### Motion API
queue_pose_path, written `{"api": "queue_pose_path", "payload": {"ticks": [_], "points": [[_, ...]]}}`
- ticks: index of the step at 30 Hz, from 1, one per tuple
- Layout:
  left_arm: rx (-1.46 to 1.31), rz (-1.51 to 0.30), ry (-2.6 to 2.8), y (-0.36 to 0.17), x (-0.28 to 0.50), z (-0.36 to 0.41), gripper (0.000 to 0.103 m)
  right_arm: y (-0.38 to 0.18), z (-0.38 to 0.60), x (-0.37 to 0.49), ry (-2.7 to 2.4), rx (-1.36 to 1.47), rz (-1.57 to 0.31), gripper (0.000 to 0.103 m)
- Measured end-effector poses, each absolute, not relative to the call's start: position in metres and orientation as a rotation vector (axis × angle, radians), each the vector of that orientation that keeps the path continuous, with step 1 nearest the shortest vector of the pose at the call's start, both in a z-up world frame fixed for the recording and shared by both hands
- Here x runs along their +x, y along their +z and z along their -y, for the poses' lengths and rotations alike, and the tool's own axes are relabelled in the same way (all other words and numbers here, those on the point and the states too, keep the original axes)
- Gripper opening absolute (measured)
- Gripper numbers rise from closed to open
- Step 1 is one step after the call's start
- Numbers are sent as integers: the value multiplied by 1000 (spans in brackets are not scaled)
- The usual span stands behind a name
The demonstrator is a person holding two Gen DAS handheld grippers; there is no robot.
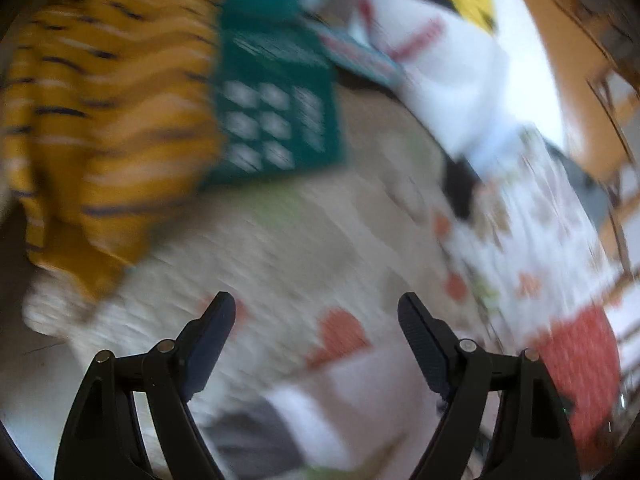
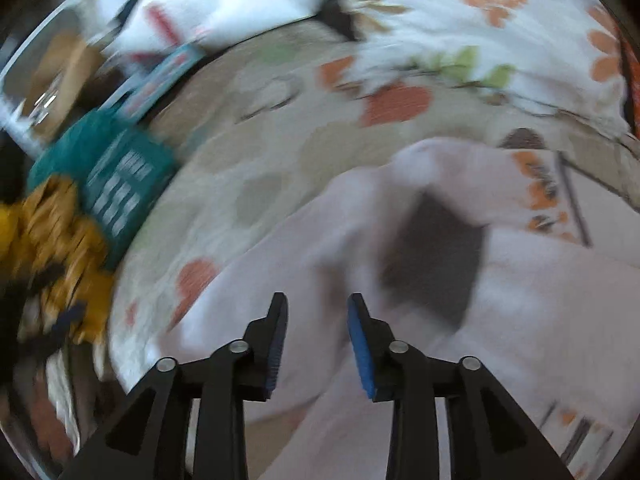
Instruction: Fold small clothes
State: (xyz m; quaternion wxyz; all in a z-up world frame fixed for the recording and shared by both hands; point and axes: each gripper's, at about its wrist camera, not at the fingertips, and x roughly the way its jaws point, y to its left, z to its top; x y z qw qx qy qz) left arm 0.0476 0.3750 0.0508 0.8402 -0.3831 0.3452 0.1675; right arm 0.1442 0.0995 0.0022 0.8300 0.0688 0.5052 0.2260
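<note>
Both views are blurred by motion. A pale pink garment [image 2: 400, 240] with a dark grey patch lies on a cream cloth with orange flowers [image 2: 280, 128]. My right gripper [image 2: 317, 304] is open and empty just above the garment's near part. In the left wrist view the pink garment [image 1: 360, 392] shows low between the fingers. My left gripper [image 1: 316, 304] is wide open and empty above the flowered cloth [image 1: 280, 240].
A mustard tiger-striped garment [image 1: 104, 112] and a teal garment with white print [image 1: 276, 112] lie at the left. White and yellow clothes [image 1: 452, 48] are piled at the back. A white flowered cloth [image 2: 500, 40] lies at the right. The teal garment also shows in the right wrist view [image 2: 120, 184].
</note>
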Motion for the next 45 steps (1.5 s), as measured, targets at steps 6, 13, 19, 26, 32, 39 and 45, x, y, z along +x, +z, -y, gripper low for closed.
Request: {"api": "queue_pose_path", "payload": {"ticks": [6, 13, 19, 26, 32, 39, 45], "points": [[-841, -640, 554, 50, 6, -431, 82, -4, -160, 81, 733, 96, -1104, 51], [-935, -633, 585, 41, -8, -458, 82, -14, -232, 3, 889, -301, -990, 59], [-928, -630, 594, 41, -10, -458, 83, -33, -256, -37, 951, -539, -919, 59], [-959, -636, 589, 36, -14, -461, 82, -53, -269, -14, 785, -547, -886, 20], [-944, -617, 577, 42, -10, -453, 82, -24, -243, 24, 762, -261, -968, 11], [-901, -646, 571, 44, 4, -434, 82, 91, -145, 81, 703, 225, -848, 11], [-795, -704, 475, 48, 33, -386, 83, 177, -21, 90, 589, 542, -680, 11]]}}
